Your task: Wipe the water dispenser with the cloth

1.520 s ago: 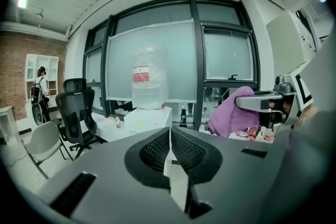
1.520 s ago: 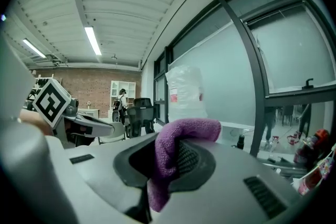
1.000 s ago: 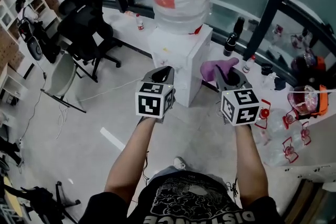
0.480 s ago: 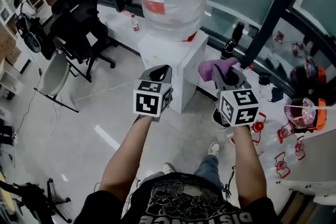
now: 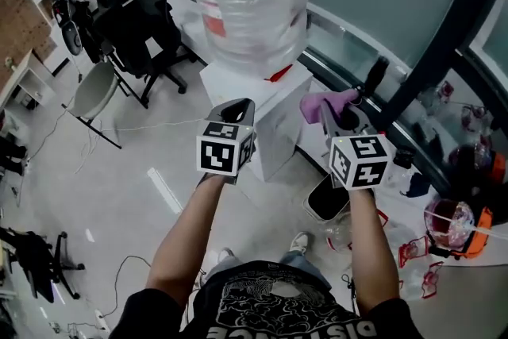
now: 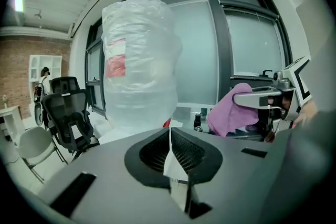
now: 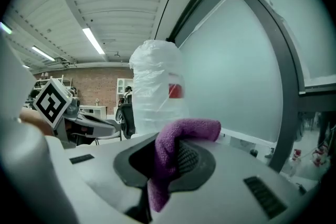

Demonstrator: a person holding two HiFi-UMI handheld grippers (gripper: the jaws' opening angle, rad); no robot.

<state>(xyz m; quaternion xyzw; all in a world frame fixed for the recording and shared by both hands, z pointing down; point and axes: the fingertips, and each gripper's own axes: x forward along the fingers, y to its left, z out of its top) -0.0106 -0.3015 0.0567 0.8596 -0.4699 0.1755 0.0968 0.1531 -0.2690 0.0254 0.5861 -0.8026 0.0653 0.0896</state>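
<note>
Here, two forearms stretched forward side by side. Left hand-held gripper clenched empty; right hand-held gripper pinching one purple cloth, just at 3 o'clock of one water dispenser.

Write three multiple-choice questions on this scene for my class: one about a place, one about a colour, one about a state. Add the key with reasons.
1. Where does the water bottle stand?
A on the white dispenser
B in a sink
C on a stove

2. What colour is the cloth?
A green
B purple
C yellow

3. How is the right gripper?
A open and empty
B open round the bottle
C shut on the cloth

Key:
1 A, the bottle sits upturned on the dispenser's top.
2 B, the cloth shows purple in every view.
3 C, the cloth is pinched between its jaws.
</note>
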